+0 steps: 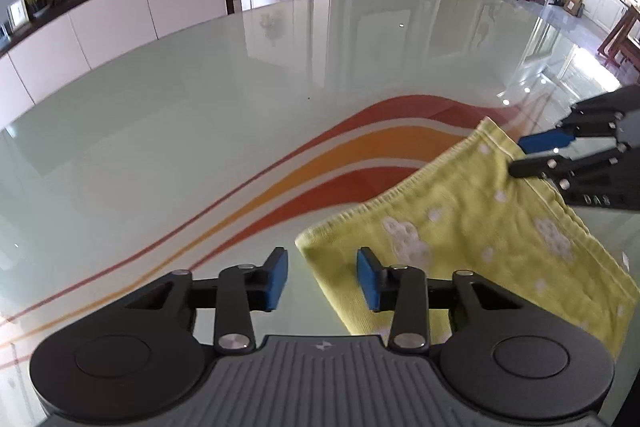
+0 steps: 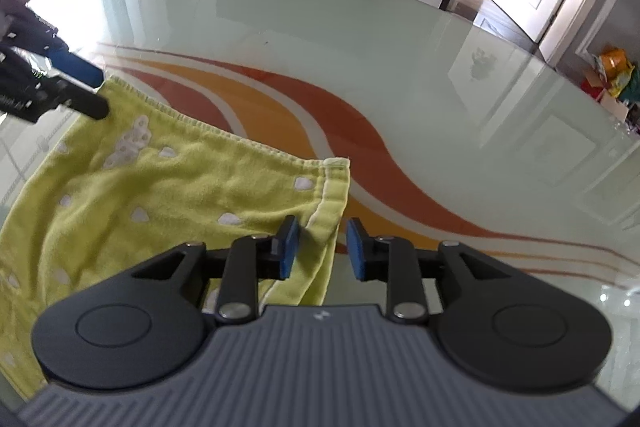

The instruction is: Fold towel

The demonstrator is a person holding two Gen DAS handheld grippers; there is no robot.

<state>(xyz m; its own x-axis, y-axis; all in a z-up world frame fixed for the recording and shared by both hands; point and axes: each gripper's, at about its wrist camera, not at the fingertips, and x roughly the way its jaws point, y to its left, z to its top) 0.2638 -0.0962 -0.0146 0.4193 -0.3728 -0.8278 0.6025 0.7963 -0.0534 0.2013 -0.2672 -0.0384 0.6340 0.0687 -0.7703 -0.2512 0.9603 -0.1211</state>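
Left wrist view, nearest first: my left tool (image 1: 322,279) sits at the bottom centre with its blue pads a modest gap apart and nothing pinched; the near corner of the yellow towel (image 1: 472,239) shows just past the gap, closer to the right-hand pad. The towel spreads from lower centre to the right edge of the frame, lying on the glass counter (image 1: 200,131) over the orange and red stripes. Further off, at the right edge, my right tool (image 1: 520,155) rests over the towel's far hem.

In the right wrist view, the right tool (image 2: 322,247) is at the bottom centre, also narrowly parted. The towel's (image 2: 160,187) hemmed edge runs up between the pads, nearer the left-hand one, but I see no squeeze on it. The left tool (image 2: 92,87) shows at the upper left, at the opposite corner.

I judge the step to be taking both corners of one edge. To do it well I would centre each hem between the pads, close on all the layers there, then lift both ends evenly so the fold stays square and the edges meet cleanly.
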